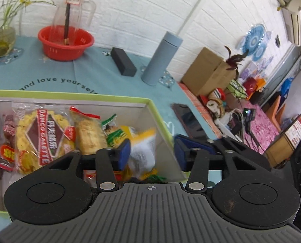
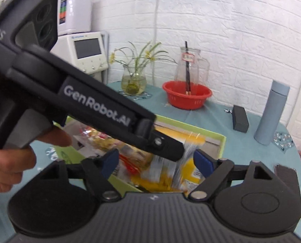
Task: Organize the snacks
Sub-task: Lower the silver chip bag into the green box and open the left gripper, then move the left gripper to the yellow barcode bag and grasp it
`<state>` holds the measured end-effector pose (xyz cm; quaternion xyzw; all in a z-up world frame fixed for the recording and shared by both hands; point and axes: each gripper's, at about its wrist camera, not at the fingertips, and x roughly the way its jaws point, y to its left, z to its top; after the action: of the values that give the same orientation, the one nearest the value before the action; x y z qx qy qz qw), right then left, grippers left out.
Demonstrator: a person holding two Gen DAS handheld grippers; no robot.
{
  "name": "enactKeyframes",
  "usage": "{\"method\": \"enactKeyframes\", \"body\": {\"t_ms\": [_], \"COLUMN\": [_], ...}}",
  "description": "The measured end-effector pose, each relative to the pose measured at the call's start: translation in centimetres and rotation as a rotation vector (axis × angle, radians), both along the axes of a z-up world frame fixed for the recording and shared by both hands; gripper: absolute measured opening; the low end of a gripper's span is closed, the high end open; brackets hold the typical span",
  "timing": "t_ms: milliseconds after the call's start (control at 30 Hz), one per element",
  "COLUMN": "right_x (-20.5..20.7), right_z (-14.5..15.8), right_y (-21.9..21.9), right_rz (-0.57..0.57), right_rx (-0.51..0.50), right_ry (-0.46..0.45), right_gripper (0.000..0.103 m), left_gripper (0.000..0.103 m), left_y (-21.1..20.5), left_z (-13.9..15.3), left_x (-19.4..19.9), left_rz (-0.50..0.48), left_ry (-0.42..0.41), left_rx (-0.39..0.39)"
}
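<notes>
Two grippers above green-rimmed box [image 1: 156,109] on teal tabletop [image 1: 85,75] — left gripper [image 1: 152,151] released, nothing between blue pads, over yellow-and-white snack packet [image 1: 144,151] inside. Right gripper [image 2: 156,162] spread wide, unladen. Packed in box: Danco galette packet [image 1: 43,137], biscuit packet [image 1: 89,133]. Beyond: red basin [image 1: 66,42], blue flask [image 1: 160,58].

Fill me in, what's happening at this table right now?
A person is sorting packaged snacks into a green-rimmed box on a teal tablecloth, one handheld gripper per hand. Both hover over the box: the left gripper and the right gripper are open, neither pressing on anything. A yellow-and-white snack packet sits in the box between the left jaws, ungripped. Other snacks, including a Danco galette pack, already lie inside.
</notes>
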<state>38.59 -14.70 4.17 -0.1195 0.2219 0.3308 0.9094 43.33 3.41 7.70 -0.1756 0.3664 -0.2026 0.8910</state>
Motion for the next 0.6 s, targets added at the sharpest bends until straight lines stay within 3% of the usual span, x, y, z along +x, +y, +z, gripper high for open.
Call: {"method": "enactKeyframes", "body": {"t_ms": [33,100,167,233,400,600], "right_x": [-0.4,-1.8,-4.1,-6.2,-10.6,-14.7], "right_z": [0.0,0.4,0.6,0.1,-2.7,-5.1], "right_y": [-0.5,-2.0,-3.6,-4.6,-3.6,1.7], "right_rz": [-0.017,-0.069,-0.091,-0.091,0.025,0.167], "right_rx": [0.005,0.046,0.087,0.118,0.162,0.096], "right_ry": [-0.003,-0.034,-0.047,-0.031,0.112,0.166], "right_gripper": [0.087,0.095,0.095,0.095,0.095,0.094], "left_gripper": [0.041,0.058,0.072,0.072,0.078,0.077], "left_y": [0.7,2.1,3.3,4.3,6.2,8.9], "left_z": [0.3,1.3,2.0,1.7,-1.3,-5.7], "left_x": [-0.8,-3.3,-6.3,-9.1,-14.9,-18.7], "left_rz": [0.010,0.029,0.068,0.110,0.174,0.244], "left_ry": [-0.023,-0.101,-0.161,-0.188,-0.109,0.052], "left_rx": [-0.005,-0.013,0.010,0.031,0.009,-0.064]}}
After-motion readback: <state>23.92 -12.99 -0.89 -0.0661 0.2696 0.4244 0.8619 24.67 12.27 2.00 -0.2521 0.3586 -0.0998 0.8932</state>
